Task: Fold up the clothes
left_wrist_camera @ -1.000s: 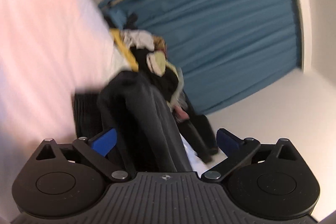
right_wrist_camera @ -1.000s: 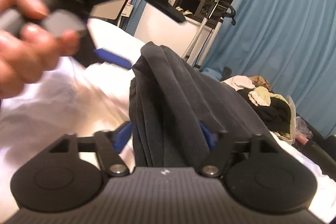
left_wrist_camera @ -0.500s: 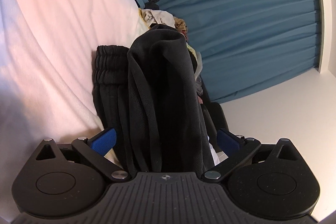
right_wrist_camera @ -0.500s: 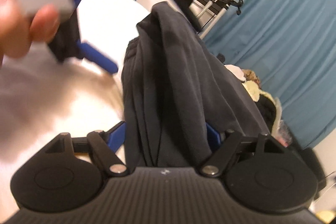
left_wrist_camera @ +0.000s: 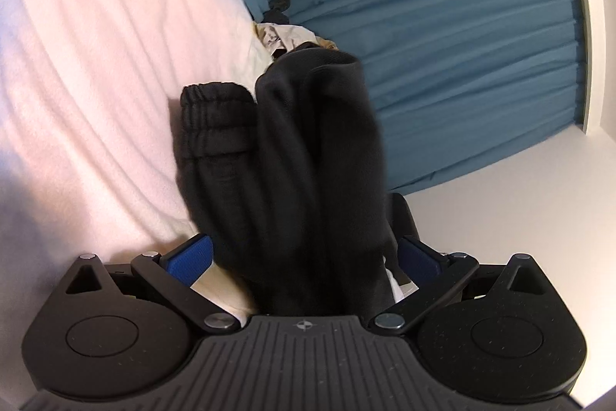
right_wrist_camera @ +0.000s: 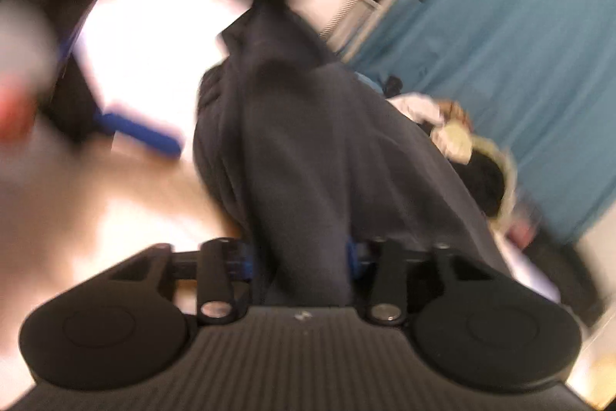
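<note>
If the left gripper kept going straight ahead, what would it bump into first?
Most likely the dark trousers. They already lie between the left gripper's blue fingers and fill the view ahead. The white bed sheet lies beside that line, the blue curtain far behind.

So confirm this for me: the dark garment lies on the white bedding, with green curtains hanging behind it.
One thing is wrong: the curtains are blue, not green, as the left wrist view shows plainly. The rest stands: the dark garment lies on the white bedding, with the curtains behind it.
</note>
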A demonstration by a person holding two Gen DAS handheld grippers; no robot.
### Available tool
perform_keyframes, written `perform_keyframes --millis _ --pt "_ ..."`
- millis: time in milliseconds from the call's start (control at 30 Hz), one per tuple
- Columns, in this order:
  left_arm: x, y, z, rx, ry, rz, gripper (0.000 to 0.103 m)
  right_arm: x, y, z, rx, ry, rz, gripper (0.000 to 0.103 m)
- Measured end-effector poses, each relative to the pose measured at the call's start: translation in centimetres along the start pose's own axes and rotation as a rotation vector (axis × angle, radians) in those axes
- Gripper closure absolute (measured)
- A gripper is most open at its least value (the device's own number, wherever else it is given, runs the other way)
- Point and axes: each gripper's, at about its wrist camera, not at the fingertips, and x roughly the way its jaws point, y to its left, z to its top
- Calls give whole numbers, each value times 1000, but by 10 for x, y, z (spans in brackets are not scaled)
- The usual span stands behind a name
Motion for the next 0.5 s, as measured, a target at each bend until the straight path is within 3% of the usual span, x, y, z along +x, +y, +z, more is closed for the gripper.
perform_keyframes --millis 133,233,333,500 --pt "29 5 -1 45 5 -28 0 -12 -41 8 256 -35 59 72" --pt "56 6 -1 115 -27 -68 0 -18 -58 7 359 -69 92 72" --pt "89 17 6 153 -17 -142 0 -21 -58 13 378 -56 111 71" --pt "116 58 24 42 -16 -252 0 -14 -50 17 333 -37 146 63"
